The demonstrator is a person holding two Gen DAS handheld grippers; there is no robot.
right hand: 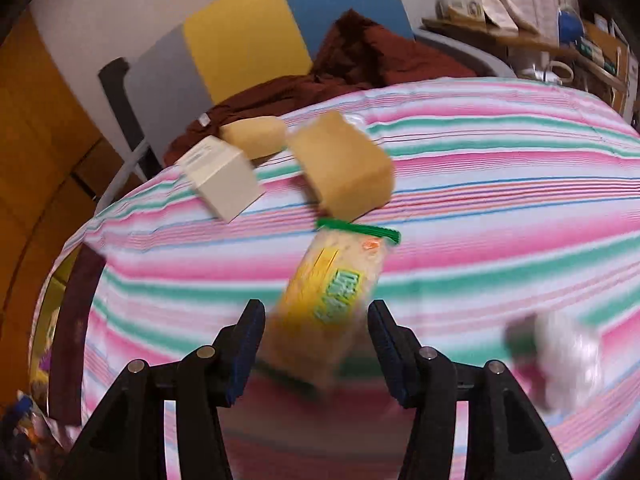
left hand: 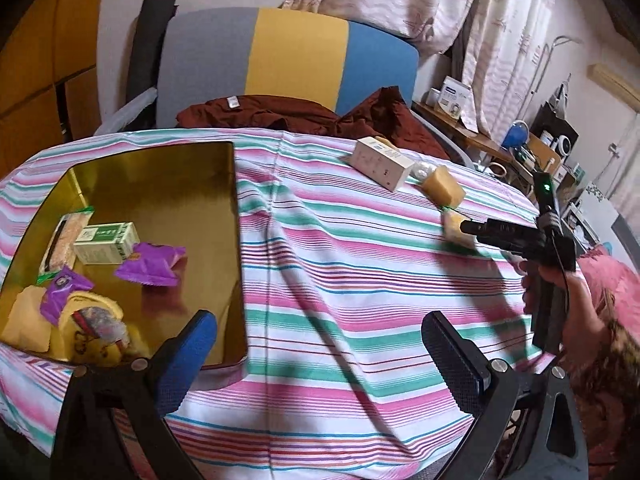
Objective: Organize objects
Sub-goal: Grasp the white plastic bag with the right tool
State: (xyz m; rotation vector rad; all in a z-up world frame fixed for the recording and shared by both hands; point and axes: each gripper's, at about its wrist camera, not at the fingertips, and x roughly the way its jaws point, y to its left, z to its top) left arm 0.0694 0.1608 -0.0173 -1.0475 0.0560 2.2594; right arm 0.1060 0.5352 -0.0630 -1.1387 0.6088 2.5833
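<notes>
A gold tray (left hand: 192, 184) on the striped table holds a green-and-white box (left hand: 106, 242), purple packets (left hand: 152, 266) and other snacks. My left gripper (left hand: 320, 354) is open and empty, just right of the tray's near corner. My right gripper (right hand: 316, 336) is open with its fingers on either side of a yellow cracker packet (right hand: 336, 284) lying on the cloth; the view is blurred. In the left wrist view this gripper (left hand: 472, 228) reaches the packet (left hand: 454, 226). A white box (right hand: 222, 178), a wrapped yellow cake (right hand: 344, 168) and another cake (right hand: 254, 134) lie beyond.
The table wears a pink, green and white striped cloth (left hand: 340, 264). A chair with a grey, yellow and blue back (left hand: 288, 52) and dark red clothing (left hand: 280, 114) stands behind. A blurred clear wrapper (right hand: 560, 356) lies right of my right gripper. Cluttered shelves (left hand: 540, 148) are far right.
</notes>
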